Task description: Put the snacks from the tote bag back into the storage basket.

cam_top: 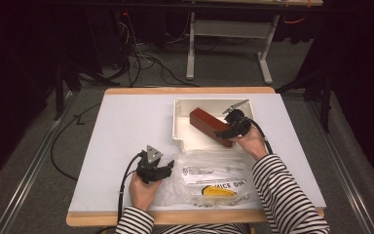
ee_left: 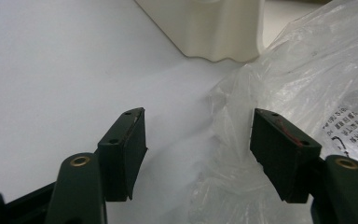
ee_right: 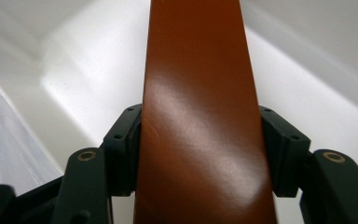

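From above, your right gripper (cam_top: pixel 226 130) sits at the near end of a reddish-brown block (cam_top: pixel 209 126) that lies slantwise in the white tray (cam_top: pixel 180 122) on the far half of the pale table (cam_top: pixel 121 131), its near end at the tray's front edge. The right gripper view brings what the overhead angle hides: both jaws flank the block (ee_right: pixel 200 116), pads against its two long sides, the tray's white wall (ee_right: pixel 307 51) running behind it. Your left gripper (cam_top: pixel 163 171) rests near the table's front edge beside a clear plastic bag (cam_top: pixel 209 178) holding printed paper and something yellow. The left gripper view shows that gripper (ee_left: pixel 198 140) standing wide with nothing clamped, crinkled film of the bag (ee_left: pixel 307 79) lying against the right-hand jaw, and a corner of the tray (ee_left: pixel 214 28) ahead.
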`<action>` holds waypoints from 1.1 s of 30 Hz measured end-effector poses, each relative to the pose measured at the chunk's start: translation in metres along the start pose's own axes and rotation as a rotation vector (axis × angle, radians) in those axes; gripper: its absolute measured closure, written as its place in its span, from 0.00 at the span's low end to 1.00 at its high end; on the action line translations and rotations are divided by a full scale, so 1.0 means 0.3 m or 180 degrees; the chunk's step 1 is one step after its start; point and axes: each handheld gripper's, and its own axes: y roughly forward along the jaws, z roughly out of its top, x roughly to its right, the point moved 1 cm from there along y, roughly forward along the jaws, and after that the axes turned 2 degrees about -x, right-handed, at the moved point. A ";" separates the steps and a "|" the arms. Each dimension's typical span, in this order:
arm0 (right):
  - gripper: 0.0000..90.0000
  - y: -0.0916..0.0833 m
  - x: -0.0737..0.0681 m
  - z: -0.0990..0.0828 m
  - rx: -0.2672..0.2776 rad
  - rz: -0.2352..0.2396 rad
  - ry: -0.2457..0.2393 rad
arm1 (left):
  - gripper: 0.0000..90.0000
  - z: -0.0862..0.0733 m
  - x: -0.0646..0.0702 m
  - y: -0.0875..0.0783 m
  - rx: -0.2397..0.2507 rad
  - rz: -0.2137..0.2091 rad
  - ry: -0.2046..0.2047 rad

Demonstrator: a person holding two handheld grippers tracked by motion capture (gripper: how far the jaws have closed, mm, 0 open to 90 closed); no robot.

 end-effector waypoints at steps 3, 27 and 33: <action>0.40 -0.004 0.002 0.002 0.0058 -0.0045 0.0042 | 0.40 0.000 0.000 0.000 0.0003 -0.0001 -0.0003; 0.52 -0.146 -0.068 -0.028 0.0519 -0.0055 0.0105 | 0.40 -0.002 -0.001 -0.004 0.0026 -0.0012 0.0002; 0.69 -0.165 -0.097 -0.048 0.0434 -0.0024 0.0109 | 0.40 -0.002 -0.002 -0.006 0.0043 -0.0008 0.0000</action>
